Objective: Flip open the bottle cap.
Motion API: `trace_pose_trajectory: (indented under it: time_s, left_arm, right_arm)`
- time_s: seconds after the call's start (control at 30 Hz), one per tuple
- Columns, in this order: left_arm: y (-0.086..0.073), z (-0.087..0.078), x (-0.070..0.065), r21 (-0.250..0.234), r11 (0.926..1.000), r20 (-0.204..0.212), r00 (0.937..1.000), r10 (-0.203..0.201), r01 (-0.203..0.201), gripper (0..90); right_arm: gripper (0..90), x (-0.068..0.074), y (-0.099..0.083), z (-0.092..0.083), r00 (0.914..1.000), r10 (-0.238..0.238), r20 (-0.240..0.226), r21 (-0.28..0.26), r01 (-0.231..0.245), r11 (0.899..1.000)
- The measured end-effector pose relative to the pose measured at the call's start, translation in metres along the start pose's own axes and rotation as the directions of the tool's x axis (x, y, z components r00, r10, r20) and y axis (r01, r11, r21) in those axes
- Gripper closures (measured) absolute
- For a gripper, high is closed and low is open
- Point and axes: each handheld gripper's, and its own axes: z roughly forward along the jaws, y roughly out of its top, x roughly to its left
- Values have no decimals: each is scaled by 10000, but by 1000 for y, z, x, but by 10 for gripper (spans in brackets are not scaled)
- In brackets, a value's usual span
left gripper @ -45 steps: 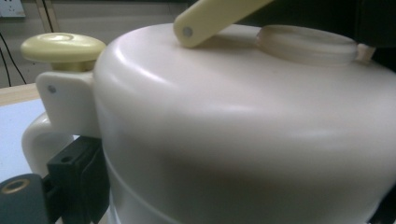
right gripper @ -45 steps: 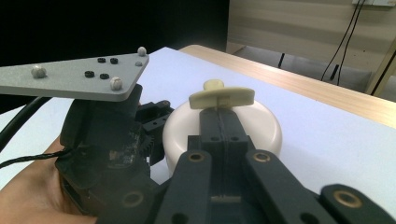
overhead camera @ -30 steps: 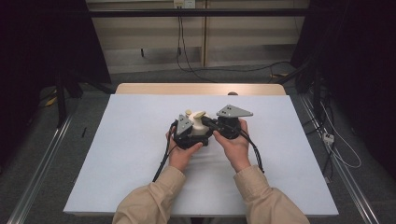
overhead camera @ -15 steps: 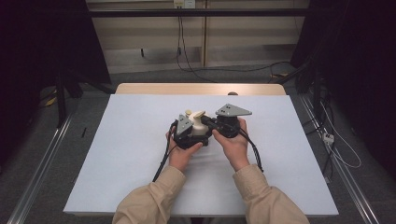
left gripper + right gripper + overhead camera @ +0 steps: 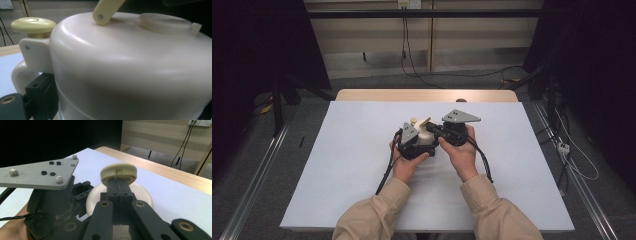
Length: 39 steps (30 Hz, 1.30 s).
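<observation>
1. A small cream plastic pot (image 5: 426, 136) with a domed lid sits near the middle of my white-topped desk (image 5: 337, 165), between my two hands.
2. My left gripper (image 5: 421, 145) is at the pot's left side. In the left gripper view the pot's cream wall is very close to the camera and one black jaw lies against its lower left, beside the looped cream side handle (image 5: 18, 75). I cannot tell from this whether the jaws press on the pot.
3. My right gripper (image 5: 119, 185) comes in from the right, over the lid. Its jaws are pressed together with no gap between them, and their tips reach the pale yellow round knob (image 5: 119, 172) at the lid's top. Whether they pinch part of the knob I cannot tell.
4. In the left gripper view a second pale yellow round cap (image 5: 33, 25) stands above the side handle, and a yellow arm (image 5: 106, 10) is pinned to the top of the lid.
5. Both my beige sleeves (image 5: 377, 215) enter from the near edge of the desk, and black cables (image 5: 387, 170) trail back from the grippers.
</observation>
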Motion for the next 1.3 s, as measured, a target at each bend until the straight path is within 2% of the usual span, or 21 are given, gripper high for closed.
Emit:
trace_pose_trajectory:
  time_s: [1.3]
  left_arm:
    - [0, 0, 0, -7, 10000, -5, 10000, 1, -1, 59]
  right_arm:
    - [900, 1, 6, 11, 9999, -132, 41, 10, 132, 9999]
